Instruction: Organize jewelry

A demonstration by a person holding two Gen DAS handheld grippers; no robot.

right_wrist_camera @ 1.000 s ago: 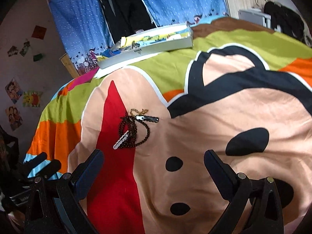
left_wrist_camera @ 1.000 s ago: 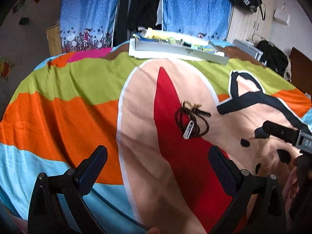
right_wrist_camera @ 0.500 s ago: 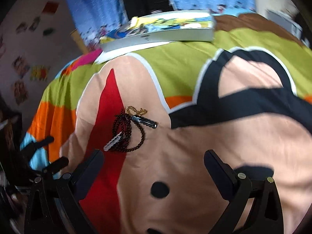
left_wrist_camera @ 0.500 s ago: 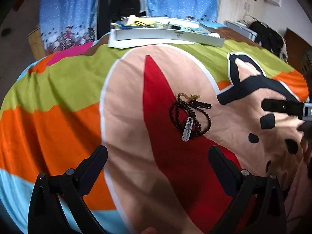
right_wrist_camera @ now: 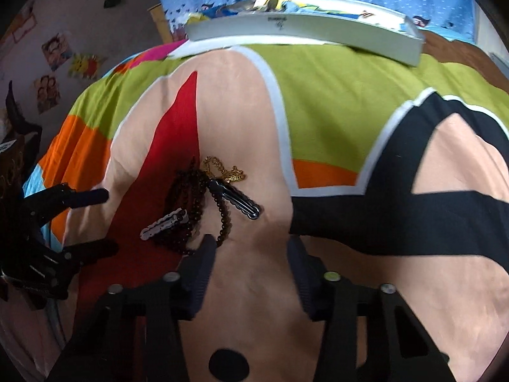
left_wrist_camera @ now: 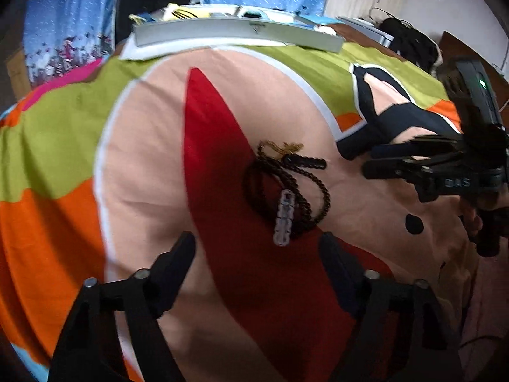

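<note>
Jewelry (left_wrist_camera: 286, 187) — just beyond left claw (left_wrist_camera: 257, 254)

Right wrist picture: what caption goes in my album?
Open right gripper nears a bead necklace, gold chain and two hair clips on a colourful bedspread.

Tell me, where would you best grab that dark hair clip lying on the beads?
Probably at its free rounded end, the dark hair clip pointing away from the bead necklace. Come from above with the jaws across its narrow width; it lies flat on the bedspread, and its other end sits tangled with the gold chain.
</note>
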